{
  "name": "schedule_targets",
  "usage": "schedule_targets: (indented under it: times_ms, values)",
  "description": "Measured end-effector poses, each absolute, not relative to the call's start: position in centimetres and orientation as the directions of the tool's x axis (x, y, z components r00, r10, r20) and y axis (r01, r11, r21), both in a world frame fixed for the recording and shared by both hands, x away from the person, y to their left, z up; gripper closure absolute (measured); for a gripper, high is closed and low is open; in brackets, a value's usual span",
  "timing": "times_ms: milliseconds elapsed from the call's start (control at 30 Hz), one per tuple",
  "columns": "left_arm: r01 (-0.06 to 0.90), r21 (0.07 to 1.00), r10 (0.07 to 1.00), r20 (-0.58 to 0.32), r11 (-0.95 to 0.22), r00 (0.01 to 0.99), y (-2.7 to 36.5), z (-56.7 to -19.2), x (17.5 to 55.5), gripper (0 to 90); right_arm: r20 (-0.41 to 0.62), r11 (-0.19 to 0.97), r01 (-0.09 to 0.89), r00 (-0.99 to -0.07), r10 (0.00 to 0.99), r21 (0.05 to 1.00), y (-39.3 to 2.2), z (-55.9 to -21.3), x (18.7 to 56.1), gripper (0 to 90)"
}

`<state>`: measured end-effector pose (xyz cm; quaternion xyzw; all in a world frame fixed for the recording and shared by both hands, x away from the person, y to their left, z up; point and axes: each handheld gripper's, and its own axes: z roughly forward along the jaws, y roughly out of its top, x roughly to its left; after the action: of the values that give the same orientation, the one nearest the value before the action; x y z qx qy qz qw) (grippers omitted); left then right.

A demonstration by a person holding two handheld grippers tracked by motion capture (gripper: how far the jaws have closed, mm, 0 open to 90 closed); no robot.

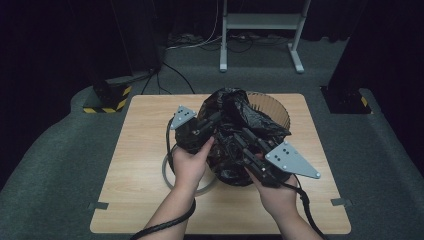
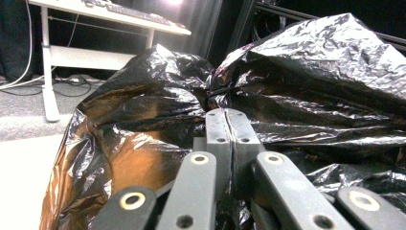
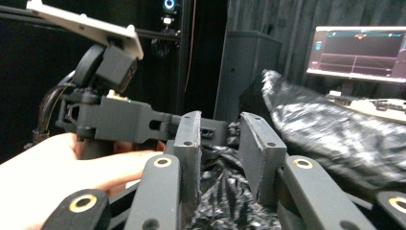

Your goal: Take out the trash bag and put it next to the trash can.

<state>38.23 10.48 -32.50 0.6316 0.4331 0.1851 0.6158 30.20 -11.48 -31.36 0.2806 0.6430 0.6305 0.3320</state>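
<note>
The left tool [image 1: 212, 121] is clamped on a fold of the black plastic bag [image 1: 235, 127], which drapes over a ribbed brown basket [image 1: 272, 107] at the far middle of the wooden surface [image 1: 145, 165]. The right tool [image 1: 239, 136] stands over the bag, jaws apart, gripping nothing.

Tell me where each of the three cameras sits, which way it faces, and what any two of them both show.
High view: above the person's side, looking forward and down on the table; both forearms, left gripper and right gripper at the black bag.
Left gripper view: along its shut jaws, which pinch the bag.
Right gripper view: along its parted jaws, over the bag, toward the left gripper and left hand.
Shared: all three show the bag.
</note>
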Motion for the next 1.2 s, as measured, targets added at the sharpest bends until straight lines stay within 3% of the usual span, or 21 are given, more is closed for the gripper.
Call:
schedule_targets:
  times_ms: [1200]
  values:
    - [0.305,0.945,0.773,-0.281,0.118,0.569,10.9,-33.1,37.9,88.9,-0.078,0.055,-0.063,-0.471,0.878,0.996,-19.5,-30.5,30.7,70.1]
